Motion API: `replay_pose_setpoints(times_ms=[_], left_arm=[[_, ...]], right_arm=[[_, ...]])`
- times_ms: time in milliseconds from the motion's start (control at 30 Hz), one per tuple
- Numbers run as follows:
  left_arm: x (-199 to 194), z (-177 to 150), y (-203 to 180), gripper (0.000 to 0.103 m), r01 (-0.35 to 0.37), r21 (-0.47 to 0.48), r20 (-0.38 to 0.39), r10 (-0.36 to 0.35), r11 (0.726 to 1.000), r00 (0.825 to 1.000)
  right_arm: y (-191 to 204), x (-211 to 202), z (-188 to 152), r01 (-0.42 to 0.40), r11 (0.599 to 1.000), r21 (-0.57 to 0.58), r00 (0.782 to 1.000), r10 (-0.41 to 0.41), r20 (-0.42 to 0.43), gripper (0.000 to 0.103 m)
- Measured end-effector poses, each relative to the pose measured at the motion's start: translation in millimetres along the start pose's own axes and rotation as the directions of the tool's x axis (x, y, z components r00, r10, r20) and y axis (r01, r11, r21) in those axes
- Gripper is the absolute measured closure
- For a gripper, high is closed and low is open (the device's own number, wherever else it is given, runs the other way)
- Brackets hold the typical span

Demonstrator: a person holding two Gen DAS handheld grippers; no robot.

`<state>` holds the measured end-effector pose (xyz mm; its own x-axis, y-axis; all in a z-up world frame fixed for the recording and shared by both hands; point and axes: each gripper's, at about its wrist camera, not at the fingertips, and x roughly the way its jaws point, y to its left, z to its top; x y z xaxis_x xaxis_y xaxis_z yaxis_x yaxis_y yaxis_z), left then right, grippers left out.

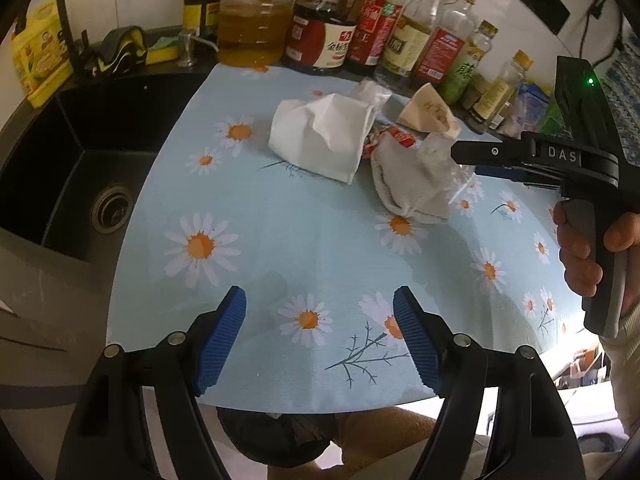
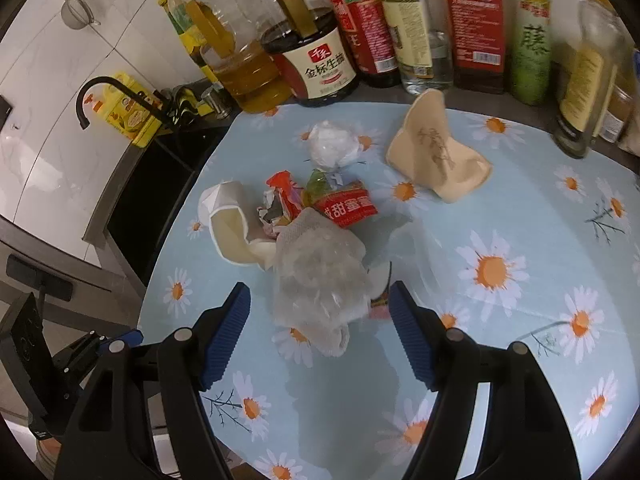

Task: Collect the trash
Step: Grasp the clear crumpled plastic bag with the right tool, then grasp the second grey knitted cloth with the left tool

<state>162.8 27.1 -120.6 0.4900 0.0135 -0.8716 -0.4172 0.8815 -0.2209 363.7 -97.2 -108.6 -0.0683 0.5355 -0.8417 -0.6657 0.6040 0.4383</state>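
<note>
Trash lies in a loose cluster toward the far middle of the daisy-print worktop (image 2: 500, 216), short of the row of condiment bottles (image 2: 400, 20) along the far edge. The cluster comprises a crumpled clear plastic bag over grey-white paper (image 2: 320, 276), a red snack wrapper (image 2: 346, 208), a folded white paper piece (image 2: 228, 224), a knotted clear bag with white contents (image 2: 332, 146) and, set apart nearer the bottles, a beige paper cone (image 2: 436, 152).

The right gripper (image 2: 320, 336) is wide open and holds nothing; the crumpled plastic bag lies directly ahead of it, its near end between the two blue pads (image 2: 228, 336), its long axis running roughly along the line of the fingers. It cannot be told whether the pads touch the bag.

The left gripper (image 1: 320, 340) is likewise spread wide and empty, poised over the near edge of the worktop, well apart from the cluster. The right hand is therefore the nearer, and a closing of the right gripper would likely take the bag; the loose film may slip or drag the wrapper beside it.

The black sink (image 1: 80, 152) adjoins the left edge of the worktop; nothing shows in it but its drain. No trash container is identifiable in either view.
</note>
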Motion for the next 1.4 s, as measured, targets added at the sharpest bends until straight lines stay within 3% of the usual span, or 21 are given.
replay_pose_setpoints(times_ms=[200,267,300,500,767,1033,1400], left_arm=[[6.5,0.0,0.7,0.029,-0.016,-0.028,-0.016,0.016,0.999,1.000],[7.8,0.5,0.3,0.029,-0.017,-0.031,-0.017,0.016,0.999,1.000],[8.8,1.2,0.0,0.029,-0.015,-0.031,-0.019,0.015,0.999,1.000],[16.3,7.8,-5.8,0.029,-0.004,-0.022,-0.028,0.003,1.000,1.000],[38.0,25.8,-37.3,0.029,0.051,0.074,-0.048,-0.048,0.996,0.998],[66.8,51.3,-73.7,0.029,0.113,0.163,-0.068,-0.103,0.980,0.992],[101.9,82.5,-100.5,0.031,0.088,0.216,-0.062,-0.076,0.973,0.995]], right_arm=[[2.8,12.0,6.6,-0.001,0.999,-0.040,1.000,0.000,-0.019,0.032],[4.7,15.9,7.9,0.018,0.998,-0.053,0.999,-0.019,-0.029,0.040],[6.5,17.8,7.9,0.023,0.998,-0.065,0.999,-0.026,-0.037,0.048],[8.0,15.4,6.4,0.046,0.994,-0.098,0.999,-0.048,-0.016,0.050],[-9.6,-17.0,5.5,0.005,1.000,-0.026,1.000,-0.004,0.029,0.050],[-46.4,-52.7,-12.5,0.028,0.996,0.088,0.996,-0.036,0.083,0.050],[-91.0,-66.8,-56.1,0.062,0.971,0.232,0.993,-0.084,0.084,0.050]])
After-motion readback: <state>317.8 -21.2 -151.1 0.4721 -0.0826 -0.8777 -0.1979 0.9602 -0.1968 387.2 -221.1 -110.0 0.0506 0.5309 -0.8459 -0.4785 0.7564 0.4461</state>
